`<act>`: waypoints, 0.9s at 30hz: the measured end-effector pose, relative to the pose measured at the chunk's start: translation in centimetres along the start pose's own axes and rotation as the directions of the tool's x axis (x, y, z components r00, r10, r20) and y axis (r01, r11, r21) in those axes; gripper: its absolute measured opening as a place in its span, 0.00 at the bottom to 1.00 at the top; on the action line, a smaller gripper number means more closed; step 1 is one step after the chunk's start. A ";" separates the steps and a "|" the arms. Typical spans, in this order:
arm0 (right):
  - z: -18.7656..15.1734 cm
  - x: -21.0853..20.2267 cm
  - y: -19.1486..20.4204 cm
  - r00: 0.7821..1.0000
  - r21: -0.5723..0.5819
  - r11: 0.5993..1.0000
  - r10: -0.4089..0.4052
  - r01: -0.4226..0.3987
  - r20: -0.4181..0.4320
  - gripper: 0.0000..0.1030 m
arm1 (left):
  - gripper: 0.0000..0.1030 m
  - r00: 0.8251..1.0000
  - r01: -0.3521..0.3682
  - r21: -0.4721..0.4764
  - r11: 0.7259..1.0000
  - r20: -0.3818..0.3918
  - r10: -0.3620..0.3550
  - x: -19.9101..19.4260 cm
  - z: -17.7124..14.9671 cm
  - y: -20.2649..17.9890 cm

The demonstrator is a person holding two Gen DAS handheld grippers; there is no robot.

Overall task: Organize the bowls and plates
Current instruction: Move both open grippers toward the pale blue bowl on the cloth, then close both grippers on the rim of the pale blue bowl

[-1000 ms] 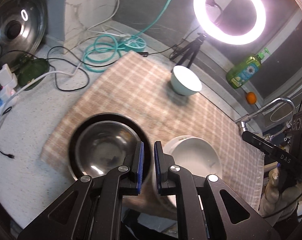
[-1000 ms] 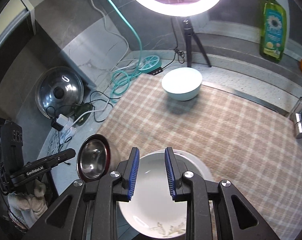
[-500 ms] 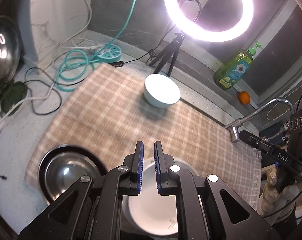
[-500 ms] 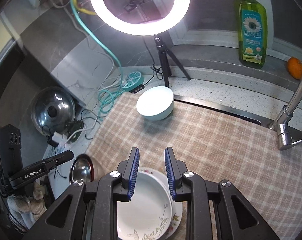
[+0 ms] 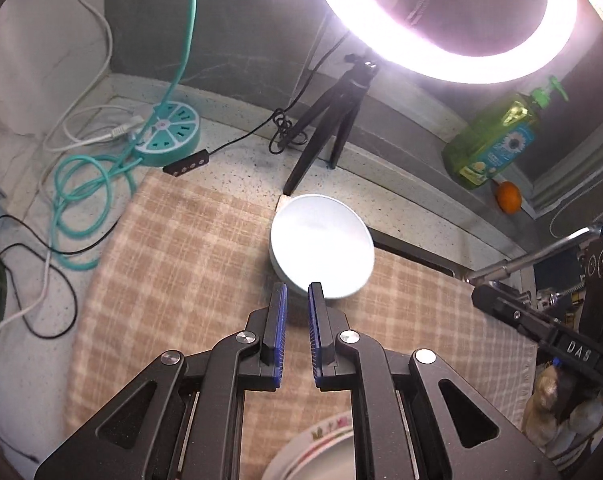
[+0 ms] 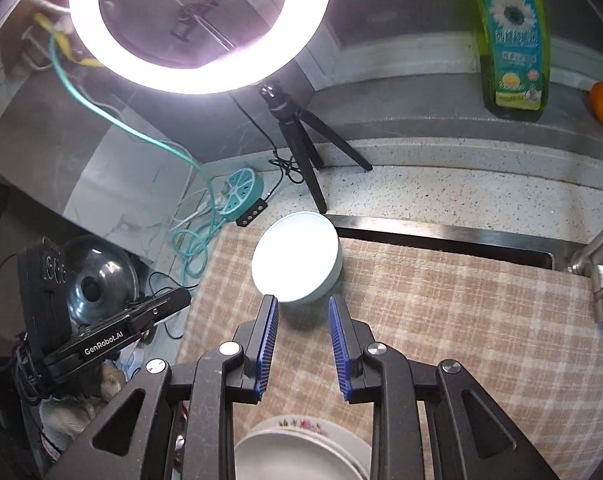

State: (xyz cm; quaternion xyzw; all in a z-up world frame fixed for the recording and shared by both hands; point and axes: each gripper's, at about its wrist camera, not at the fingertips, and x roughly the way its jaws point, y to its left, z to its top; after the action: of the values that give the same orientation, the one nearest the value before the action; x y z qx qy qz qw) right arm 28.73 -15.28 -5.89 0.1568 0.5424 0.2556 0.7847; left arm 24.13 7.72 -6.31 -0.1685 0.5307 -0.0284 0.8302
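Observation:
A pale blue bowl (image 5: 321,248) (image 6: 295,258) stands upright at the far edge of the checked cloth (image 5: 181,260) (image 6: 461,320). My left gripper (image 5: 297,286) hovers just short of the bowl's near rim, shut with nothing between its blue pads. My right gripper (image 6: 301,300) also hangs in front of the bowl; it is open and holds nothing, and its left fingertip overlaps the bowl's near rim in the picture. A white dish sits on a floral plate (image 5: 321,436) (image 6: 297,426) at the near edge of the cloth, mostly hidden under the gripper bodies.
A ring light on a black tripod (image 5: 329,120) (image 6: 301,148) stands right behind the bowl. A teal power strip (image 5: 169,134) and loose cables lie far left. A green soap bottle (image 5: 493,144), an orange (image 5: 508,198) and a faucet (image 6: 601,272) are at the right.
Both grippers have moved forward across the cloth to the pale blue bowl. The steel bowl has dropped out of both views and the plates have slid to the bottom edge.

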 end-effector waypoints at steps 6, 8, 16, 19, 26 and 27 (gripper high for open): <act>1.4 4.7 -1.7 0.999 0.082 0.997 0.000 0.004 -0.054 0.23 | 0.09 0.998 -0.016 0.022 1.000 -0.066 0.017 4.3 2.4 0.6; 1.9 5.9 -2.2 0.998 0.102 0.995 -0.005 0.011 -0.064 0.23 | 0.09 0.997 -0.023 0.014 1.000 -0.080 0.024 5.4 3.1 0.9; 3.6 9.0 -2.7 0.995 0.108 0.993 -0.026 0.036 -0.094 0.23 | 0.09 0.992 -0.050 0.029 0.998 -0.112 0.053 8.5 4.4 1.3; 3.8 9.8 -2.9 0.994 0.117 0.992 -0.027 0.039 -0.103 0.23 | 0.09 0.992 -0.051 0.035 0.998 -0.117 0.055 8.9 4.6 1.4; 4.2 11.6 -3.1 0.991 0.128 0.991 -0.029 0.046 -0.129 0.22 | 0.09 0.991 -0.045 0.031 0.999 -0.124 0.049 9.1 4.6 1.5; 4.2 11.9 -3.1 0.991 0.129 0.991 -0.031 0.048 -0.132 0.20 | 0.09 0.991 -0.044 0.029 0.999 -0.124 0.048 9.2 4.6 1.6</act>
State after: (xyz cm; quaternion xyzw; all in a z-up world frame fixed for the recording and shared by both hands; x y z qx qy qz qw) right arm 36.70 -10.90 -15.17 0.1804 0.6110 0.2133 0.7407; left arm 31.99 8.30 -13.10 -0.1431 0.5850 -0.0268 0.7979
